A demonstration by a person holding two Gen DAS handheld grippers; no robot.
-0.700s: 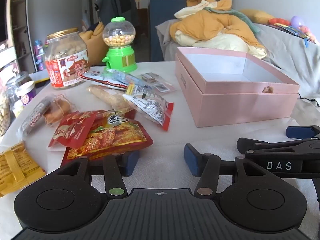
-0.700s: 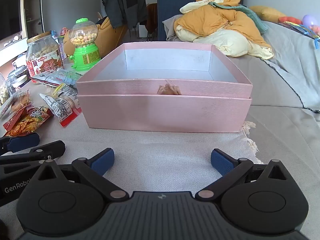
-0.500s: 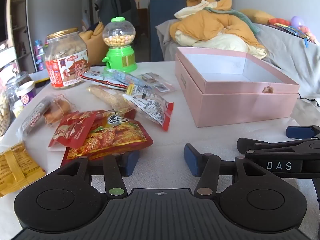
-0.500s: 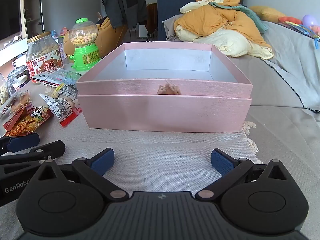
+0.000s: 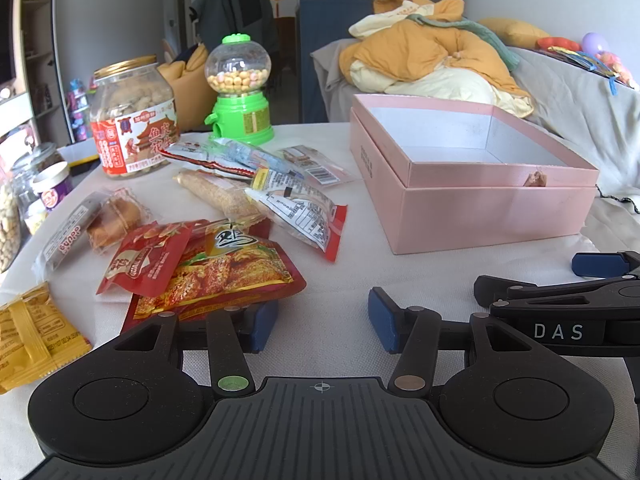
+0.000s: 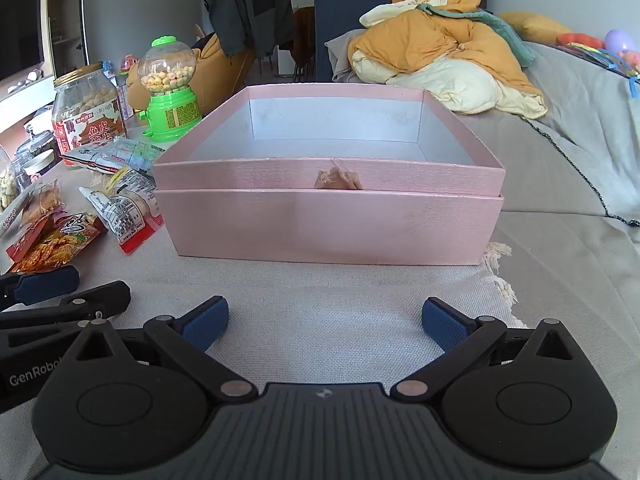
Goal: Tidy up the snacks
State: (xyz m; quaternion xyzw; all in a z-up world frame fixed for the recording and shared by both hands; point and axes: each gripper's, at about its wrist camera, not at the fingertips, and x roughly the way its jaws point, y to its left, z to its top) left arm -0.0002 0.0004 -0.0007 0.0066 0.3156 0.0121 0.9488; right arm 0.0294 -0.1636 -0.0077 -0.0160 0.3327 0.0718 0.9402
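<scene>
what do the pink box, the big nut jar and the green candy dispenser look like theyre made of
Pink box: likely rigid cardboard, with a faintly brushed, slightly pearly skin and a silver lining.
Nut jar: clear plastic or glass, I cannot tell which; gold lid looks metallic.
Candy dispenser: glossy green plastic base and cap, clear globe.

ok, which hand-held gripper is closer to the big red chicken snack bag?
Left. The left hand-held gripper has one finger right at the red snack bag's near edge. The right hand-held gripper sits off to the side, facing the pink box.
</scene>
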